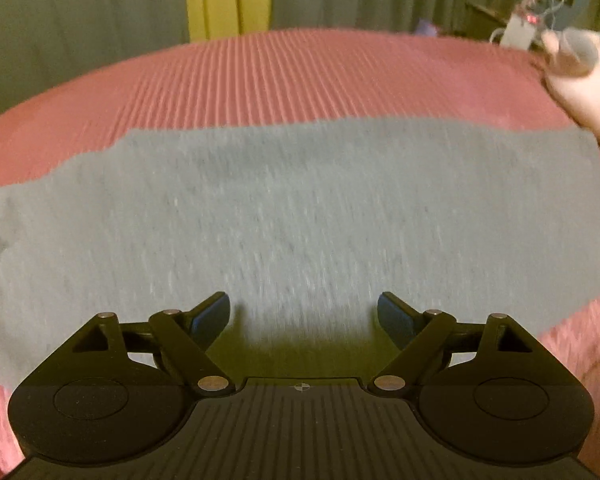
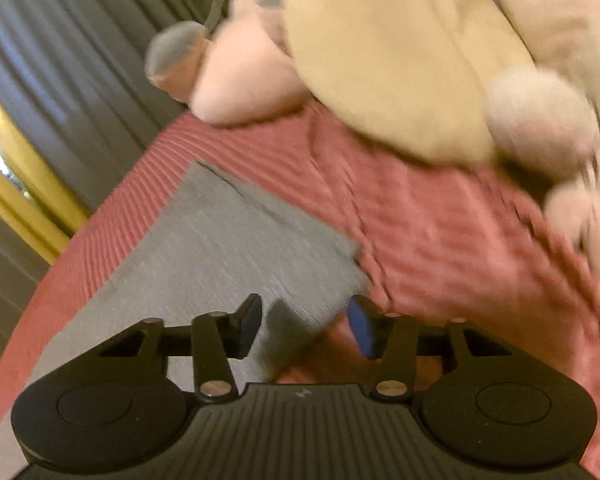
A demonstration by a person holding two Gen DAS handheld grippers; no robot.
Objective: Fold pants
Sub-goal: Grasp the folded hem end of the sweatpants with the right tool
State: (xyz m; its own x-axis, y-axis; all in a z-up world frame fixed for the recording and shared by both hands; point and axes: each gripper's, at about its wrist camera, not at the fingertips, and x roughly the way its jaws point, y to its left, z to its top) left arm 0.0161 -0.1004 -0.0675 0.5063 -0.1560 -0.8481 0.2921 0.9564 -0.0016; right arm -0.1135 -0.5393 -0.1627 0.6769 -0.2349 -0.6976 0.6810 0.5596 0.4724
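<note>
Grey fabric, the pants (image 1: 300, 208), is spread flat across a bed covered by a ribbed pink bedspread (image 1: 260, 80), filling the middle of the left wrist frame from edge to edge. The left gripper (image 1: 304, 312) is held low over the near part of the pants, its fingers (image 1: 210, 316) spread wide apart with nothing between them. Green-grey curtains (image 1: 80, 0) with a yellow strip are seen along the top of that frame, and a pale plush toy (image 1: 580, 80) is blurred at the upper right.

In the right wrist view the pants (image 2: 228, 248) are seen as a wedge running from the lower left toward the centre, with a folded corner ending at centre right. The right gripper (image 2: 304, 328) is placed at that corner; its fingers (image 2: 250, 324) are parted, and a grey flap of the fabric lies between them, though it cannot be told whether it is touched. The plush toy (image 2: 380, 60), cream and pink, is seen lying on the bedspread (image 2: 440, 232) across the upper right of the frame. Both views are blurred.
</note>
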